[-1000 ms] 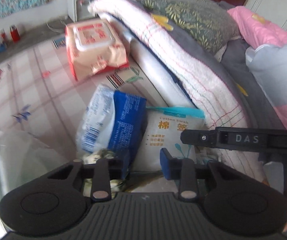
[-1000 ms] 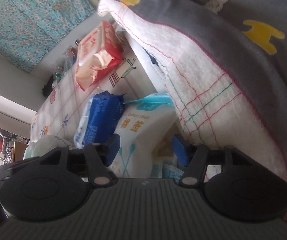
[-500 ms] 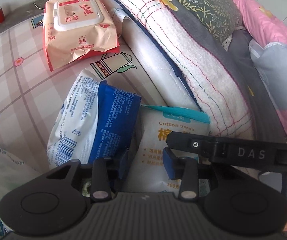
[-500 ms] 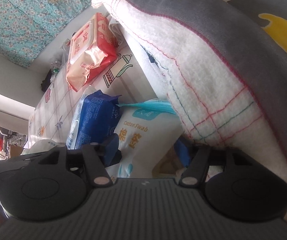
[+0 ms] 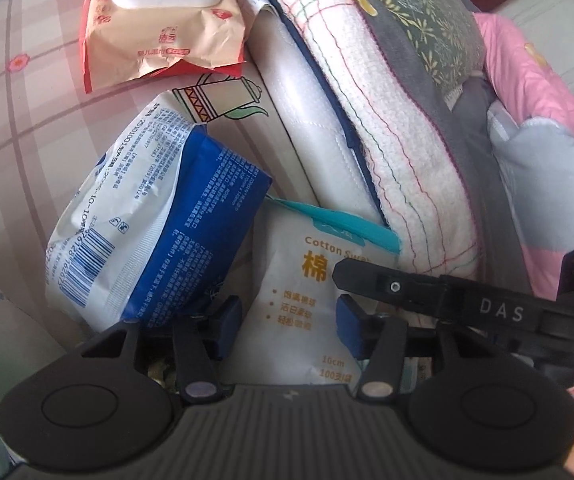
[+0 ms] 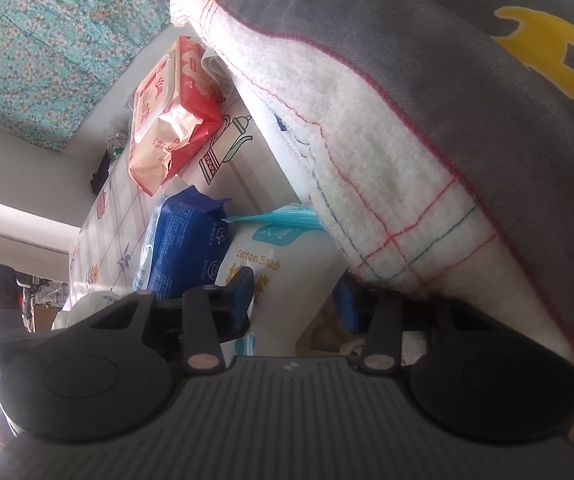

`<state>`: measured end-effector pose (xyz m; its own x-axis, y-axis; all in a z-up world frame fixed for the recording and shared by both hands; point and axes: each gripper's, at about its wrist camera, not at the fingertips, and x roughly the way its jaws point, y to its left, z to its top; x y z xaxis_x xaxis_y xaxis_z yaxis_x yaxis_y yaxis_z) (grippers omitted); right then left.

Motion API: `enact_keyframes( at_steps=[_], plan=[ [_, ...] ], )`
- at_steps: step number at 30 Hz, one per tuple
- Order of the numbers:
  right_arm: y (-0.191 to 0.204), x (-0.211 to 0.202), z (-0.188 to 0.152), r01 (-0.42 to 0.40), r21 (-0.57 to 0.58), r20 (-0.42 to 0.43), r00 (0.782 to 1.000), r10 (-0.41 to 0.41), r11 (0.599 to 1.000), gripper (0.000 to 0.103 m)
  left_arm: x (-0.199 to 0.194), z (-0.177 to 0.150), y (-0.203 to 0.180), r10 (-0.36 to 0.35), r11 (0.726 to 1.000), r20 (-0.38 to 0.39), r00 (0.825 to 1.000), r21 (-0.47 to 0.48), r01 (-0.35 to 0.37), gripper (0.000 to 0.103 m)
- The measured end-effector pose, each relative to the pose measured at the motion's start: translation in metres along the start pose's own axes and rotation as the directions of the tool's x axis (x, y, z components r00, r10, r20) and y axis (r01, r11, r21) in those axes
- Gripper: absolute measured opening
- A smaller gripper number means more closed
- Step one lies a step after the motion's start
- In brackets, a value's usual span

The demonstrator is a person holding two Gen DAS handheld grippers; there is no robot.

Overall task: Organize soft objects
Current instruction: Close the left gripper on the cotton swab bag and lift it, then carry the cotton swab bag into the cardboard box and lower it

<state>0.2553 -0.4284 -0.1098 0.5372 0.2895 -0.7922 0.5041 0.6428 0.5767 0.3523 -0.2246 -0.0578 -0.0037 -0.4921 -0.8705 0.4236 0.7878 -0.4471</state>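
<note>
1. Left wrist view: the left gripper (image 5: 289, 330) is seen at the lower centre of the frame, its blue-padded jaws set either side of a white plastic bag of cotton swabs with a teal top edge (image 5: 303, 292). The jaws are opening; a narrow gap is seen between each pad and the bag, so the bag is between them but not pinched.
2. A blue-and-white plastic tissue pack with a barcode (image 5: 155, 236) is seen left of centre, leaning against the swab bag's left side.
3. A peach-and-red wet-wipe pack with a white flip lid (image 5: 159, 20) lies at the upper left on a pink checked tablecloth with printed jugs and flowers (image 5: 19, 128).
4. A white towel with red and green stitched lines (image 5: 399, 152) and a grey blanket with yellow shapes (image 5: 483, 184) are draped down the right half.
5. A black arm of the right gripper, marked DAS, crosses the lower right, over the swab bag's right edge.
6. Right wrist view: the right gripper (image 6: 299, 300) is seen at the lower centre, its jaws closing with the cotton swab bag (image 6: 283, 288) between them. The left pad lies against the bag; whether the right pad touches it cannot be told.
7. The blue tissue pack (image 6: 185, 244) stands just left of the bag, the wet-wipe pack (image 6: 171, 116) above it, and the towel (image 6: 371, 184) overhangs at the right.
</note>
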Motion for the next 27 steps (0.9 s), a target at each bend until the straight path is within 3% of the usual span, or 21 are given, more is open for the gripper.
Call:
enact_keyframes(
  at_steps=[5,10,18,27],
  plan=[
    [-0.002,-0.005,-0.003,-0.012,0.008,0.019,1.0,0.011,1.0,0.034,-0.002,-0.002,-0.005,0.006,0.999,0.021,1.0,-0.035,-0.005,0.044],
    [0.001,-0.013,-0.007,-0.024,0.013,0.043,0.999,0.024,1.0,0.033,-0.019,-0.011,-0.017,0.019,1.0,0.052,0.998,-0.004,-0.019,0.035],
    [0.024,-0.042,-0.018,-0.068,-0.029,0.102,0.992,0.071,0.997,0.033,-0.064,-0.025,-0.031,0.029,0.999,0.136,0.99,0.033,-0.034,0.033],
    [0.074,-0.091,-0.034,-0.118,-0.154,0.184,0.972,0.146,0.981,0.032,-0.132,-0.055,-0.044,0.031,0.997,0.27,0.962,0.056,-0.047,0.033]
  ],
)
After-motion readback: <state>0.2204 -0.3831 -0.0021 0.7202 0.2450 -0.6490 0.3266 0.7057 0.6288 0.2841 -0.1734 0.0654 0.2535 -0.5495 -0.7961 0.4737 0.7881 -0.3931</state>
